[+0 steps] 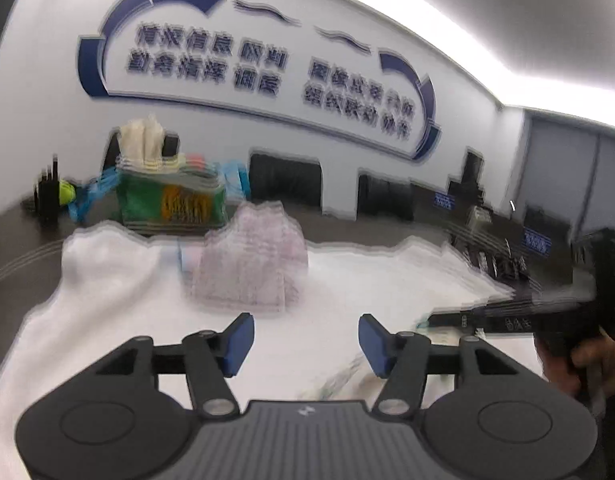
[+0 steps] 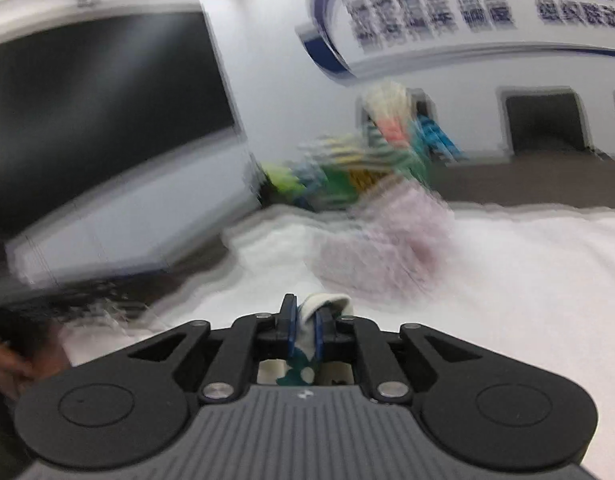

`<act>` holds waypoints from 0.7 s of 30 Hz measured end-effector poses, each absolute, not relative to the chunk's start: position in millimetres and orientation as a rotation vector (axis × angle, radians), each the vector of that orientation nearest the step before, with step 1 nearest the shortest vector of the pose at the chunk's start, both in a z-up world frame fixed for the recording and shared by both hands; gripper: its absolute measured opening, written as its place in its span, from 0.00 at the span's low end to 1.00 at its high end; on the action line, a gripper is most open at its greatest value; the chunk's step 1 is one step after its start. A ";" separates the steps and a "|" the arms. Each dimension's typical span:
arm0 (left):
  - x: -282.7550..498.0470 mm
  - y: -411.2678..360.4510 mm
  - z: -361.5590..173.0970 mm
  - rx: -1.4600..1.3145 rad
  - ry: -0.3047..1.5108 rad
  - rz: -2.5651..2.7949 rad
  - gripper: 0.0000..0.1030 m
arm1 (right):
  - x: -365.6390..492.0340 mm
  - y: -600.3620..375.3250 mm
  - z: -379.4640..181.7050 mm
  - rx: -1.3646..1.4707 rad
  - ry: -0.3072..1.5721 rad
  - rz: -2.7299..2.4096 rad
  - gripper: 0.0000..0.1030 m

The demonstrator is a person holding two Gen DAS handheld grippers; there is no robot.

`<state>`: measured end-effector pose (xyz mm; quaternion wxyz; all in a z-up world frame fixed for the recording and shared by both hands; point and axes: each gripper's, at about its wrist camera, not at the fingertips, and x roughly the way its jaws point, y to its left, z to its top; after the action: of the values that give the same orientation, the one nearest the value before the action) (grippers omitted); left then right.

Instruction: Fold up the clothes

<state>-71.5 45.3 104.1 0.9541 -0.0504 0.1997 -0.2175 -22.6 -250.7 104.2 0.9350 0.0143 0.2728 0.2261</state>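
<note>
My left gripper (image 1: pixel 306 338) is open and empty, low over a white cloth-covered table (image 1: pixel 107 300). A folded pale pink garment (image 1: pixel 249 260) lies ahead of it, also seen in the right wrist view (image 2: pixel 387 244). My right gripper (image 2: pixel 304 322) is shut on a white garment with green print (image 2: pixel 307 344), a fold bulging above the pads. In the left wrist view the right gripper (image 1: pixel 439 320) reaches in from the right, its jaws blurred, with the patterned garment (image 1: pixel 339 380) under it. Both views are motion-blurred.
A green basket of colourful clothes (image 1: pixel 171 196) stands at the back left, also in the right wrist view (image 2: pixel 347 176). Black chairs (image 1: pixel 285 180) line the far wall. A large dark screen (image 2: pixel 99 108) stands at the left. A black object (image 1: pixel 47 188) is at the table's far left.
</note>
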 end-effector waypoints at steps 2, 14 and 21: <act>-83.9 37.4 88.6 -0.071 0.429 -0.455 0.58 | -52.0 -254.3 74.6 -0.063 0.517 0.360 0.41; -162.4 17.6 48.4 0.031 0.432 -0.547 0.64 | -172.0 -257.5 51.8 -0.220 0.338 0.212 0.80; -213.1 -11.1 34.4 0.184 0.431 -0.562 0.75 | -206.3 -289.6 43.6 -0.208 0.315 0.240 0.88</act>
<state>-213.1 -11.1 34.4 0.9338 0.0900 0.2108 -0.2746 -206.3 -289.6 43.6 0.9751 -0.1030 0.1564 0.1191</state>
